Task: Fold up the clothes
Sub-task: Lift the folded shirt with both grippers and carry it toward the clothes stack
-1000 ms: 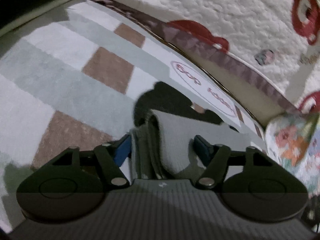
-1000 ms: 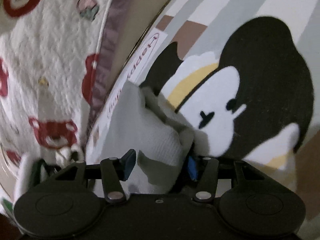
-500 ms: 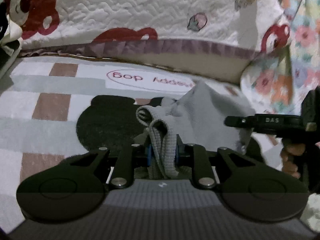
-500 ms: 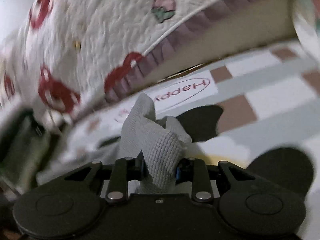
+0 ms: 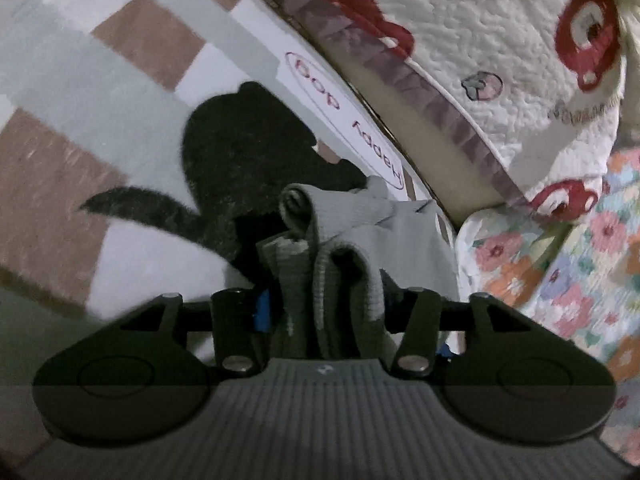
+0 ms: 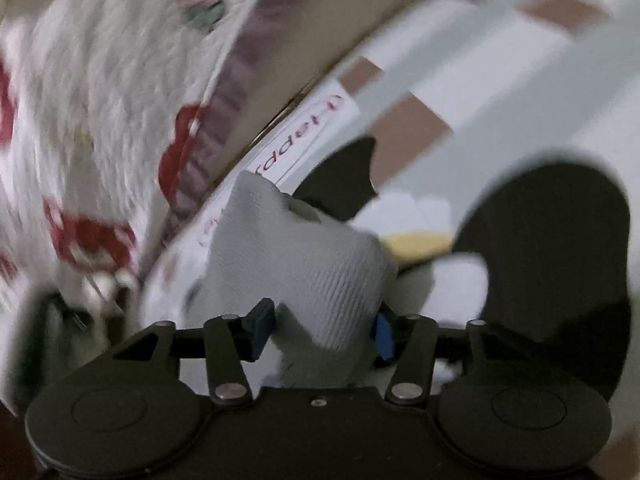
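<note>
A grey knitted garment (image 5: 360, 220) lies bunched on the patterned rug (image 5: 120, 80) close to the bed's edge. My left gripper (image 5: 324, 312) points down at it. Its jaws are opening, with a rolled, ribbed edge of the garment standing loosely between them. One blue pad (image 5: 262, 312) shows at the left; the other is hidden behind the cloth. In the right wrist view the same garment (image 6: 304, 256) rises as a hump between the opening jaws of my right gripper (image 6: 320, 332). A gap shows beside the left blue pad (image 6: 260, 328).
A white quilted bedspread (image 5: 480, 40) with red bear prints and a purple frill hangs over the bed side along the rug. Floral fabric (image 5: 560, 280) lies at the right. The rug (image 6: 520, 80) carries a large black-and-white cartoon figure and brown and grey squares.
Half a second ago both grippers were pinched on the grey garment and held it up. Now both sets of jaws stand wider and the cloth sits slack between them, nearer the rug.
</note>
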The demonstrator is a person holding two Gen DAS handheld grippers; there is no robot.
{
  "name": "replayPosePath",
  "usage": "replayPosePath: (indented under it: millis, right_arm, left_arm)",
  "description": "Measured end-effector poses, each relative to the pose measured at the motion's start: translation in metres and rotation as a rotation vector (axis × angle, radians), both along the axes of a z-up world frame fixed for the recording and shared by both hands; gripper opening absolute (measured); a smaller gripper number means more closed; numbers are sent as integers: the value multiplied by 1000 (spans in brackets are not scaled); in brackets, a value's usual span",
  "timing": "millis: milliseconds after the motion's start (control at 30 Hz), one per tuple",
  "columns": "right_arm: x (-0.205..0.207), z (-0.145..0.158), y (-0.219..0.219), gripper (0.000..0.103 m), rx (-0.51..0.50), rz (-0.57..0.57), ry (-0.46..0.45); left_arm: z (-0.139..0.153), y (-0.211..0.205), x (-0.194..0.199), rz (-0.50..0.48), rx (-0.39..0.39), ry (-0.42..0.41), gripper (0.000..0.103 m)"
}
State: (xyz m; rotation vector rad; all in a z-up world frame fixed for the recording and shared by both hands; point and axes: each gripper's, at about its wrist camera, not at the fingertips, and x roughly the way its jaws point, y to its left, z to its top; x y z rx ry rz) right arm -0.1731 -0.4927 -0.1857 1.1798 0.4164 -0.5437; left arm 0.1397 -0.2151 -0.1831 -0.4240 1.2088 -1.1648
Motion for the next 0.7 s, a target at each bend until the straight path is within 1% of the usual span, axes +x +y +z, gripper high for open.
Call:
replayPosePath:
  millis: [67, 133, 167, 200, 233, 267, 300, 333, 367, 400, 433, 467, 500, 533, 567, 600, 633, 667, 700]
  right_arm:
    - [2, -5, -1, 67, 14, -24, -38]
    - [7, -7, -4, 68, -13, -29, -55]
    - [11, -8, -6, 69, -31, -24, -60]
    - [15, -8, -7, 69, -55, -15, -62]
    - [19, -6, -7, 67, -80, -1, -57]
    - [23, -5, -8, 58, -104, 15, -48]
    - [26, 1, -7, 33, -147, 26, -21]
    - [27, 11, -4, 32, -213, 45, -10]
    - [28, 23, 0, 31, -285, 69, -12]
    - [32, 35, 6, 31, -380, 106, 0]
    - [37, 46, 11, 31, -468, 150, 29]
    - [41, 51, 11, 30, -512, 183, 52]
    - [45, 54, 10, 30, -539, 211, 72]
    - [48, 57, 8, 30, -565, 239, 91]
    - [51, 54, 2, 30, -550, 253, 109]
    - [54, 48, -5, 32, -515, 259, 125]
    - [56, 42, -11, 37, -474, 247, 139]
    - [56, 35, -15, 38, -431, 225, 152]
    - [53, 30, -17, 42, -393, 203, 147]
  left_arm:
    - [3, -5, -4, -15, -11, -38, 59]
    - [6, -9, -7, -22, -16, -66, 61]
    - [7, -11, -8, -30, -13, -85, 60]
    - [10, -14, -11, -45, 2, -124, 55]
    - [15, -18, -15, -75, 45, -199, 31]
    - [25, -23, -23, -125, 101, -318, 28]
    - [37, -27, -34, -172, 144, -447, 26]
    - [50, -26, -44, -193, 136, -523, 24]
    - [60, -24, -51, -196, 112, -550, 24]
    - [65, -22, -56, -197, 101, -578, 24]
    - [71, -19, -61, -199, 89, -605, 24]
    - [72, -17, -65, -204, 87, -633, 24]
    - [72, -16, -67, -215, 82, -641, 24]
    - [68, -16, -65, -227, 83, -621, 24]
    - [62, -19, -63, -228, 99, -584, 24]
    - [55, -22, -58, -218, 121, -536, 24]
    - [47, -24, -51, -201, 139, -475, 25]
    - [42, -22, -43, -181, 125, -410, 27]
    - [36, -20, -35, -162, 111, -346, 28]
